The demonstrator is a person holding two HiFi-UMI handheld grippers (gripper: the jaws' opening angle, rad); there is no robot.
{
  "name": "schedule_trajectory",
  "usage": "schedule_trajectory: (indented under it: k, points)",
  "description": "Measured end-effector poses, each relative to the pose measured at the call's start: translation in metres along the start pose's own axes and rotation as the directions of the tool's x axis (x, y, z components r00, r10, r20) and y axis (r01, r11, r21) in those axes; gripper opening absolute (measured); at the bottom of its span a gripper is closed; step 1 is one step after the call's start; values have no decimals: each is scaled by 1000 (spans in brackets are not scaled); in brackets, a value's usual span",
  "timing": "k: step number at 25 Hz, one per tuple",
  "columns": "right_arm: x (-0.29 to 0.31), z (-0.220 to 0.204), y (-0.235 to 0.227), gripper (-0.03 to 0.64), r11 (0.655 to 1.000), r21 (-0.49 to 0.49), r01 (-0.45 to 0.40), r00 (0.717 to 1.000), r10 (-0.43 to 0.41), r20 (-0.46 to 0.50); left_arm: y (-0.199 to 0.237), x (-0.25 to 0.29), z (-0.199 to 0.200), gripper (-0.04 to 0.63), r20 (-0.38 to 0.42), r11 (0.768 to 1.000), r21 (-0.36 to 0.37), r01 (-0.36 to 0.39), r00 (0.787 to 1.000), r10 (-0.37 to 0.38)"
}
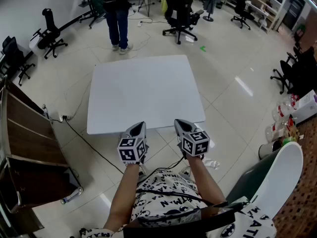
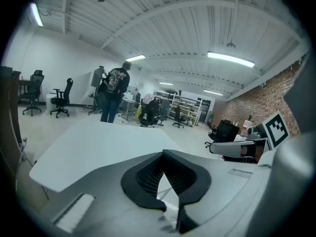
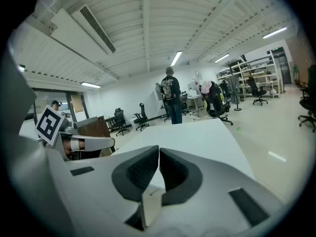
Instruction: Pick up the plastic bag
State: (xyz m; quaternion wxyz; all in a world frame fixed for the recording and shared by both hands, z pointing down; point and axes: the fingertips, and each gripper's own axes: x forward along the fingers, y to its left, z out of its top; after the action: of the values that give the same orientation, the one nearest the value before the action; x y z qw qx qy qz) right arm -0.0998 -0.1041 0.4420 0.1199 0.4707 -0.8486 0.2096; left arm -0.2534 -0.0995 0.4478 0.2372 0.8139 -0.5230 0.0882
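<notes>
A white table (image 1: 143, 93) stands on the tiled floor (image 1: 233, 98). At its near edge the left gripper (image 1: 140, 127) and right gripper (image 1: 180, 123) hover side by side, each with its fingers together and nothing between them. What looks like the crumpled plastic bag (image 1: 212, 163) lies on the floor, short of the table's near right corner.

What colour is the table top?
The table top is plain white; the head view shows it best.
</notes>
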Motion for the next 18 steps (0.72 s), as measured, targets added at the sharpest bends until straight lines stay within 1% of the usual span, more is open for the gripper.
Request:
schedule_trajectory:
  k: [5,8,13,18]
  points:
    - [3,4,-8,12,1000,-3,2,1000,-2,14,-4,10,4,3,8,1000,9,14,1000,-14]
    - [3,5,-14,14,1000,1,17,1000,-17,15,-11,15,4,3,1,999,15,31,1000,-31]
    - [-2,-3,-29,15,998,33,45,999,-46,14,-29,29,-6,3,-36,996,31,79,996,-78]
    - [-16,-19,-50,8,993,73,91,996,-93,15,-59,45,-23,3,-93,987,55,154,985,-148]
